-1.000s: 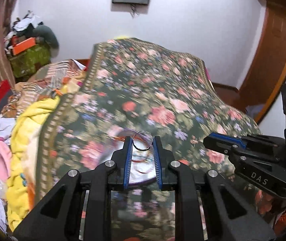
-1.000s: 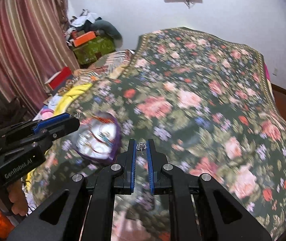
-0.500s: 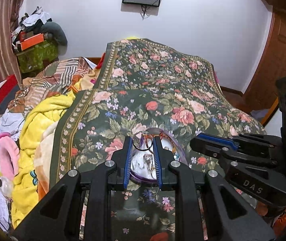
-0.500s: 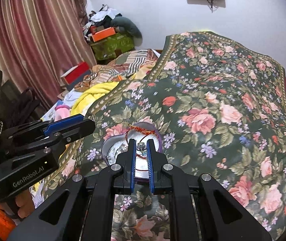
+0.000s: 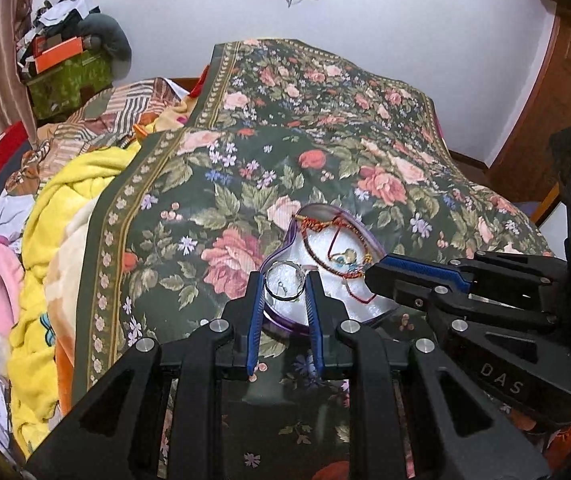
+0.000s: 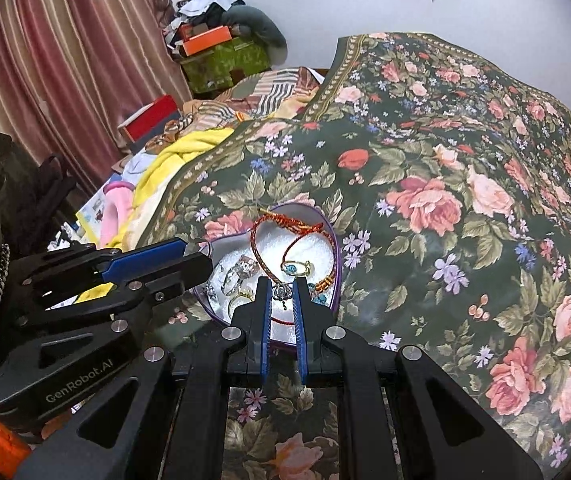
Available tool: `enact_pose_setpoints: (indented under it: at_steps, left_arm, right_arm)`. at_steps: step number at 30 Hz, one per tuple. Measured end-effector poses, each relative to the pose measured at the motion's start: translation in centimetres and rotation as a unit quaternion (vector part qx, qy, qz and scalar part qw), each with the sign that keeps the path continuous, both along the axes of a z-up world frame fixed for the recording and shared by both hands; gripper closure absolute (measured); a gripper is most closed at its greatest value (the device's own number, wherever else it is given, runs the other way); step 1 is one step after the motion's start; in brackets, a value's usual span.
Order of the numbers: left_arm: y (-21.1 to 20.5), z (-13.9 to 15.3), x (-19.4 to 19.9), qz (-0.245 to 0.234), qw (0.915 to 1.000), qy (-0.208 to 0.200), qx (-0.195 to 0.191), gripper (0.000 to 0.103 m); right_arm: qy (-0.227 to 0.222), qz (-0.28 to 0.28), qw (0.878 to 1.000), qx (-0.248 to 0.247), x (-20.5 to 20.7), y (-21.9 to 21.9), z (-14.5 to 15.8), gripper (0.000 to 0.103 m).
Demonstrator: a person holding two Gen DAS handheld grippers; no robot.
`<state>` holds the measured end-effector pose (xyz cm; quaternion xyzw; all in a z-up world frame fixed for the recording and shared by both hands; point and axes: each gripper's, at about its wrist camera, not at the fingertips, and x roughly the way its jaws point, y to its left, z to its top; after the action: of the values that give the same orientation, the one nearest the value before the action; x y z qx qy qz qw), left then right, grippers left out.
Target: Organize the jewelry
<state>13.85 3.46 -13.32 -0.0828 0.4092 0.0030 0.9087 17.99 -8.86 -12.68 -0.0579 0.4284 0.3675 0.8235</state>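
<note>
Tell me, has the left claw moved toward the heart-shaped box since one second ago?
Yes. The left claw, holding a ring, now sits over the heart-shaped box rim.

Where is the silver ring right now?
Left wrist view: the silver ring is pinched in the left tongs, just above the heart-shaped box's near-left edge.

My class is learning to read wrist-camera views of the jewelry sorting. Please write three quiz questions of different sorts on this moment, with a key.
1. True or false: the left tool holds a plain silver ring between its fingers.
2. Multiple choice: the heart-shaped box rests on A) a bare wooden floor, B) the floral bedspread, C) a glass shelf.
3. Fill in: the right tool grips a small silver ____ over the box.

Key:
1. True.
2. B.
3. Charm; red cord bracelets and a gold ring with a blue stone already lie inside the box.
</note>
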Motion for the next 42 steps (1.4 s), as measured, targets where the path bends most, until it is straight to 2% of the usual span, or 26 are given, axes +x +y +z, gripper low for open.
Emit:
enact_pose_setpoints:
  at_steps: [13, 22, 28, 34, 42]
  left_arm:
    - [0.3, -0.2, 0.0, 0.001, 0.9999, 0.003, -0.01, 0.084]
    - [0.3, 1.9, -1.0, 0.004, 0.9999, -0.015, -0.007, 0.083]
    - [-0.2, 5.1, -2.7, 0.003, 0.9987, -0.051, 0.01, 0.083]
    - [-1.0, 9.4, -5.3, 0.004, 0.9938, -0.108, 0.029, 0.083]
    - [-2.7, 15.6, -10.5, 0.005, 0.9777, -0.203, 0.053, 0.083]
  right_arm:
    - [0.006, 0.007, 1.0, -0.021, -0.1, 0.5, -1.0, 0.093]
    - [0.0, 0.006, 1.0, -0.021, -0.5, 0.1, 0.2, 0.092]
    - [-0.035, -0.011, 0.999, 0.007, -1.5, -1.1, 3.7, 0.092]
    - [-0.09, -0.031, 0.995, 0.039, -3.6, -2.9, 8.5, 0.092]
    - [-0.188, -0.055, 0.976, 0.092, -8.7, -5.3, 15.0, 0.092]
